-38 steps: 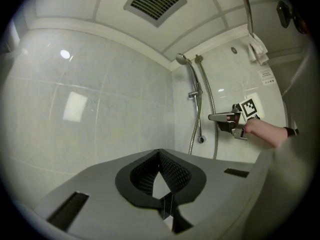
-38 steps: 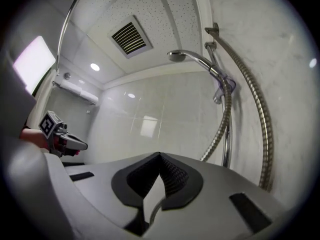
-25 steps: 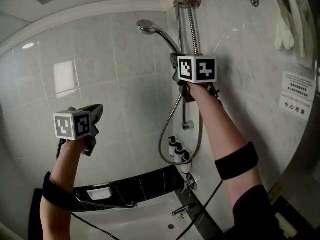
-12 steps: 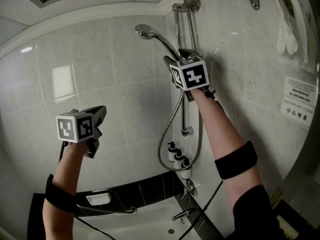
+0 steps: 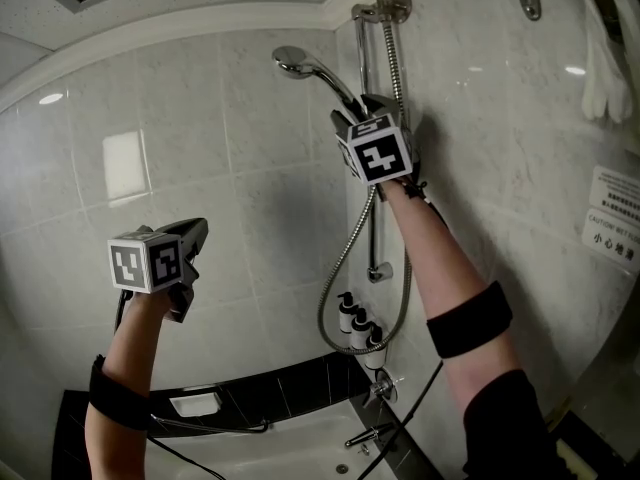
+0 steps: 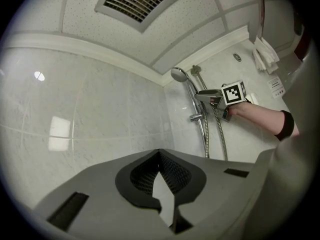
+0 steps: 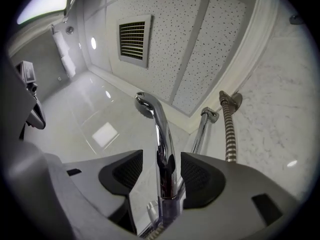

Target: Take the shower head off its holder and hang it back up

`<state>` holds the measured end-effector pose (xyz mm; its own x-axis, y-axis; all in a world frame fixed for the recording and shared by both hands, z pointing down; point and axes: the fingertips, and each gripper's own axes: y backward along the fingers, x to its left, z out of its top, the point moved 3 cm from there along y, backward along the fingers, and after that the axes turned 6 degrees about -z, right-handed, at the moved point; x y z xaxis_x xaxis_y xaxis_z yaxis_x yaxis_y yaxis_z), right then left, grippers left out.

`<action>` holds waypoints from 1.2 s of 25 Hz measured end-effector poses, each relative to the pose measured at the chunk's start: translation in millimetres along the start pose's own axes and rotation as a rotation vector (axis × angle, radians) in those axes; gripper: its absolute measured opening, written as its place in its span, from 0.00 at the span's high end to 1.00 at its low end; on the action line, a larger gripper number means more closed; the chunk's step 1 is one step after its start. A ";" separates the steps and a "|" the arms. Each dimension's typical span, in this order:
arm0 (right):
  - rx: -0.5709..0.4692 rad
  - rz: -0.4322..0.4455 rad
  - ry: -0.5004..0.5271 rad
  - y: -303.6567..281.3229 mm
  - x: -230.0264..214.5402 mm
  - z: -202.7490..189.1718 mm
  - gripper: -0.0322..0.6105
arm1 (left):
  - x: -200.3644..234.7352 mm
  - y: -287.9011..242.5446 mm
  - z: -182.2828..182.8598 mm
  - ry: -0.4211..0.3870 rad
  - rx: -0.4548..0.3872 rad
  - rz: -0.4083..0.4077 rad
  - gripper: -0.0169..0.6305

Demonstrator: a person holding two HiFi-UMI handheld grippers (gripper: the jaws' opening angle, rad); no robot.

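Observation:
The chrome shower head (image 5: 293, 61) sits in its holder on the vertical rail (image 5: 368, 208), and its hose (image 5: 340, 258) loops down below. My right gripper (image 5: 362, 106) reaches up around the handle. In the right gripper view the handle (image 7: 162, 149) stands between the two dark pads (image 7: 122, 171) with a gap on each side. The right gripper (image 7: 159, 171) is open: its jaws have just opened wide, then drawn in slightly. My left gripper (image 5: 200, 230) is shut on nothing, held level well left of the rail, facing the tiled wall (image 6: 161, 176).
Small bottles (image 5: 358, 318) stand on the dark ledge by the tap (image 5: 378, 368), above the bathtub (image 5: 290, 438). White towels (image 5: 605, 68) and a notice (image 5: 612, 228) hang on the right wall. A ceiling vent (image 7: 132, 39) is overhead.
The right gripper's marker cube has rolled over and moved up the handle toward the holder. The left gripper has drifted a little along the wall. The shower head stays in its holder.

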<state>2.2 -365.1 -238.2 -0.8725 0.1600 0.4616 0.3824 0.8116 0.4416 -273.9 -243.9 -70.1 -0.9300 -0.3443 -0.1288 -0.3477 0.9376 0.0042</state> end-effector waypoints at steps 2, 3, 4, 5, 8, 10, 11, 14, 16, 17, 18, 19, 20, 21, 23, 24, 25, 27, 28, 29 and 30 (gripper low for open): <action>0.005 -0.018 0.023 -5.1 1.0 -1.3 0.57 | 1.3 -2.7 0.2 0.001 -0.001 -0.001 0.97; 0.008 -0.028 0.034 -7.8 1.1 -2.2 0.57 | 1.4 -4.0 -0.1 0.001 -0.001 -0.002 0.97; 0.012 -0.034 0.046 -10.6 1.5 -3.1 0.58 | 1.2 -5.1 -0.5 0.000 0.000 -0.002 0.97; 0.018 -0.038 0.055 -13.2 1.8 -4.1 0.60 | 1.2 -6.0 -0.8 0.000 0.000 -0.001 0.97; 0.020 -0.071 0.063 -17.4 -1.9 -5.3 0.72 | 2.1 -6.5 -1.8 0.000 0.000 0.001 0.97; 0.002 -0.081 0.068 -19.5 -3.3 -5.5 0.72 | 3.8 -6.2 -3.4 -0.002 0.002 0.002 0.97; -0.004 -0.081 0.071 -20.1 -3.1 -5.7 0.72 | 5.0 -6.0 -4.8 0.000 0.003 0.004 0.97; -0.008 -0.079 0.076 -20.1 -2.2 -6.5 0.72 | 8.0 -6.1 -9.6 0.010 0.004 0.007 0.97; -0.009 -0.074 0.078 -20.6 -2.0 -6.8 0.72 | 8.5 -6.8 -11.8 0.013 0.007 0.007 0.97; -0.009 -0.072 0.079 -20.5 -2.1 -5.9 0.72 | 8.5 -6.9 -12.6 0.014 0.008 0.007 0.97; -0.010 -0.070 0.081 -19.6 -2.1 -3.4 0.72 | 8.5 -6.6 -13.1 0.015 0.009 0.007 0.97; -0.012 -0.067 0.083 -19.2 -1.3 0.5 0.72 | 8.9 -5.8 -13.4 0.016 0.009 0.008 0.97; -0.018 -0.063 0.087 -19.7 0.3 5.0 0.72 | 9.3 -4.6 -13.9 0.018 0.009 0.010 0.97; -0.025 -0.059 0.094 -20.4 2.5 9.6 0.72 | 9.8 -3.1 -14.4 0.019 0.008 0.012 0.97; -0.036 -0.060 0.100 -21.8 5.2 15.3 0.72 | 10.9 -0.1 -14.8 0.019 0.008 0.017 0.97; -0.038 -0.064 0.100 -22.3 5.2 16.5 0.72 | 11.7 1.4 -14.7 0.018 0.009 0.020 0.97; -0.041 -0.068 0.099 -22.9 4.5 17.3 0.72 | 12.8 3.1 -14.7 0.016 0.011 0.023 0.97; -0.056 -0.069 0.090 -23.1 4.5 23.6 0.72 | 16.4 6.9 -16.0 0.015 0.014 0.031 0.97; -0.072 -0.063 0.078 -21.6 6.5 31.2 0.72 | 18.9 9.0 -17.0 0.018 0.014 0.036 0.97; -0.092 -0.054 0.059 -19.1 10.1 41.6 0.72 | 21.7 11.0 -17.7 0.022 0.013 0.042 0.97; -0.112 -0.042 0.040 -16.3 14.9 53.0 0.72 | 24.0 12.8 -17.6 0.026 0.010 0.048 0.97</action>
<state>-33.1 -346.1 -279.3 -0.8765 0.1034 0.4701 0.3798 0.7487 0.5433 -302.8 -241.1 -55.7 -0.9483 -0.3001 -0.1030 -0.3016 0.9534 -0.0004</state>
